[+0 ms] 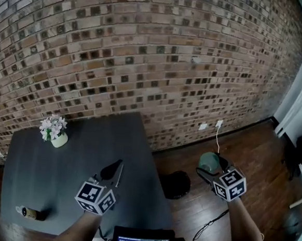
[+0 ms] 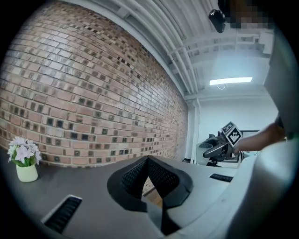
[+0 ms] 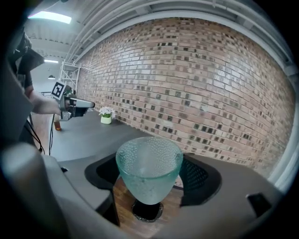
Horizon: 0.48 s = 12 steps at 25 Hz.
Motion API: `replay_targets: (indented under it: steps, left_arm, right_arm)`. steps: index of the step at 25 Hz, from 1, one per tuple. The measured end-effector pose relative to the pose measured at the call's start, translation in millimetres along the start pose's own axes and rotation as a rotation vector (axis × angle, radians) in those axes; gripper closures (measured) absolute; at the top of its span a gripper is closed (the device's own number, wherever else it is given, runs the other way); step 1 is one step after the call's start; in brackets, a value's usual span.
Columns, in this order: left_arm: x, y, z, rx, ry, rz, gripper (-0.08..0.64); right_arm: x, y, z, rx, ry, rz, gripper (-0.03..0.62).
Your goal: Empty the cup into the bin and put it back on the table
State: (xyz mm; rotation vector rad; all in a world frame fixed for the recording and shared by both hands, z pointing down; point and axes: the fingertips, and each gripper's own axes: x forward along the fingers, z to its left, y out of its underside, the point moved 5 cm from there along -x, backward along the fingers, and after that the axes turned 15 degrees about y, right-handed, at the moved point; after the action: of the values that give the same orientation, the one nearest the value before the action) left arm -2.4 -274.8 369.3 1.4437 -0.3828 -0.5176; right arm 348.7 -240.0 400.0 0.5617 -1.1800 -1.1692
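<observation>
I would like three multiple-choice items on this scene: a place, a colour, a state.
1. Where is the cup relative to the table? A standing on it; B held beside it, over the floor; C under it.
2. What colour is the cup? A pale green; B red; C black.
3. The right gripper is: A open, empty; B out of view; C closed on the cup.
Key: B, wooden floor shows below it; A, its glass looks pale green; C, the pads hold its sides.

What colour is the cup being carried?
The cup is pale green, dimpled glass; right gripper view shows it best.
</observation>
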Motion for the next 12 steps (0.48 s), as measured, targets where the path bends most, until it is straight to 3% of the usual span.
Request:
replay_targets:
  steps: [6, 12]
  left_arm:
    - [17.5, -2.1, -6.5, 0.025, -0.09, 0.001, 0.559]
    - [14.4, 2.8, -10.4, 0.035, -0.138, 0.037, 0.559]
  right_arm:
    - [26.5, 18.9, -51.8, -0.072, -0.014, 0.006, 0.202]
    - [48.4, 23.5, -75.9, -0.117, -0.016, 0.018, 0.202]
